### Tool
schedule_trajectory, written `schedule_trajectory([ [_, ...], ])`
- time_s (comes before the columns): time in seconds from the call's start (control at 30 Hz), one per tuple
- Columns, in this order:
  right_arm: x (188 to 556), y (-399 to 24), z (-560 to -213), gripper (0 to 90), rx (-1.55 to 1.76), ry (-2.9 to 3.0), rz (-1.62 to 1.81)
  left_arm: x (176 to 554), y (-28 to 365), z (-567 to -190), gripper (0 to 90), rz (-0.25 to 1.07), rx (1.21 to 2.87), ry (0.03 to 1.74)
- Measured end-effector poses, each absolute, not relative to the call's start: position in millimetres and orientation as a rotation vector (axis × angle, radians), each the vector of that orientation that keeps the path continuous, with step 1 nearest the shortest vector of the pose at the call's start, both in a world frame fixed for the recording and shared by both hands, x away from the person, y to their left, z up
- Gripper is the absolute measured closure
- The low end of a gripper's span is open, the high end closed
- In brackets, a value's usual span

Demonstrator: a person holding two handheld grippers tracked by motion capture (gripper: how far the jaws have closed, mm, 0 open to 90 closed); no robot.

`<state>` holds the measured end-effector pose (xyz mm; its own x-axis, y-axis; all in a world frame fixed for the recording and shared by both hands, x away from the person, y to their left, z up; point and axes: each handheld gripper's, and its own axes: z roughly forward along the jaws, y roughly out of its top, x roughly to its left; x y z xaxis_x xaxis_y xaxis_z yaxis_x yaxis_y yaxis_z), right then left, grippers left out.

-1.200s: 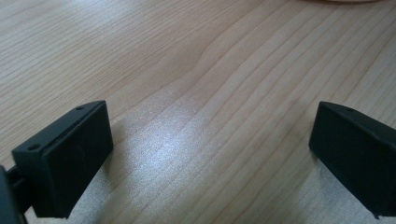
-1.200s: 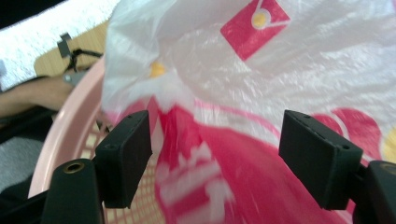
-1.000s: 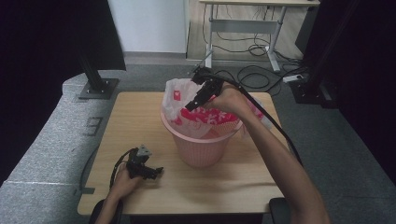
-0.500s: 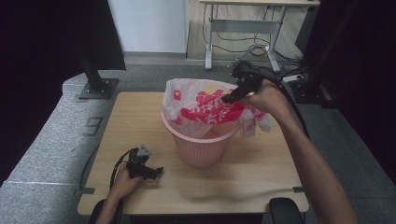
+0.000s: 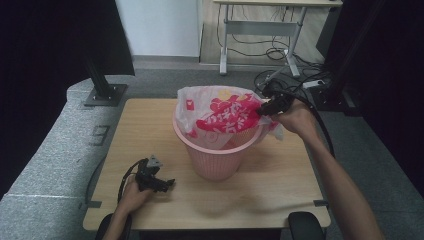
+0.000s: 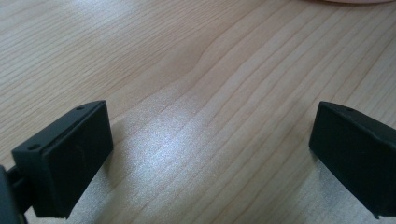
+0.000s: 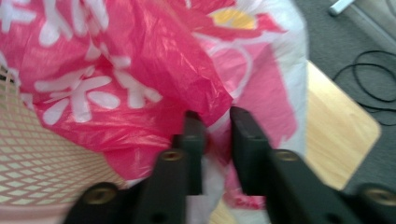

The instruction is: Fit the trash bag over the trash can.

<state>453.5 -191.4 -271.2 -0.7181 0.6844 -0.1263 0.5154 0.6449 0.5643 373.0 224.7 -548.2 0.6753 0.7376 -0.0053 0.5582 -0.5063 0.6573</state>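
A red-and-white plastic bag [image 5: 225, 116] is draping over a pink mesh basket [image 5: 220, 157], its 3 o'clock edge stretching outward.

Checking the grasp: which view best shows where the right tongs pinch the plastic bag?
The right gripper view: the right tongs are shut on a fold of the plastic bag, up close. In the high view, bag and tongs look small.

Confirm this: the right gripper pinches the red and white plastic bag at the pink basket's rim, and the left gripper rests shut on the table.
One error: the left gripper is open, jaws wide apart over bare table, per the left gripper view. The rest holds: right gripper, plastic bag, pink basket.
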Motion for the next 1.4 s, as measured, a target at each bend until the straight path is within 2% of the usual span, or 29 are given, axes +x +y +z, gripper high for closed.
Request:
schedule_trajectory([
  [0.03,453.5,-189.4,-266.4,83.0,0.957,2.535,0.71,373.0,224.7,-548.2,0.0,0.366,2.249,0.993],
  [0.17,453.6,-181.1,-251.5,88.0,0.944,2.537,0.698,373.0,224.7,-548.2,0.0,0.365,2.249,0.993],
  [0.5,450.7,-139.4,-217.7,88.8,0.86,2.577,0.795,373.0,224.6,-548.3,0.0,0.366,2.247,0.994],
  [0.7,453.5,-99.0,-213.9,88.7,0.784,2.635,0.852,373.0,224.6,-548.3,0.0,0.365,2.247,0.993],
  [0.87,463.3,-69.1,-232.0,88.6,0.751,2.699,0.853,373.1,224.8,-548.2,0.0,0.366,2.25,0.992],
  [1.03,481.8,-50.9,-269.2,88.3,0.783,2.773,0.798,373.1,224.8,-548.2,0.0,0.363,2.253,0.984],
  [1.27,508.6,-53.9,-313.7,87.6,0.871,2.802,0.73,373.0,224.8,-548.1,0.0,0.364,2.254,0.985],
  [1.4,516.9,-64.3,-325.3,86.0,0.925,2.797,0.673,373.0,224.8,-548.1,0.0,0.364,2.254,0.985],
])
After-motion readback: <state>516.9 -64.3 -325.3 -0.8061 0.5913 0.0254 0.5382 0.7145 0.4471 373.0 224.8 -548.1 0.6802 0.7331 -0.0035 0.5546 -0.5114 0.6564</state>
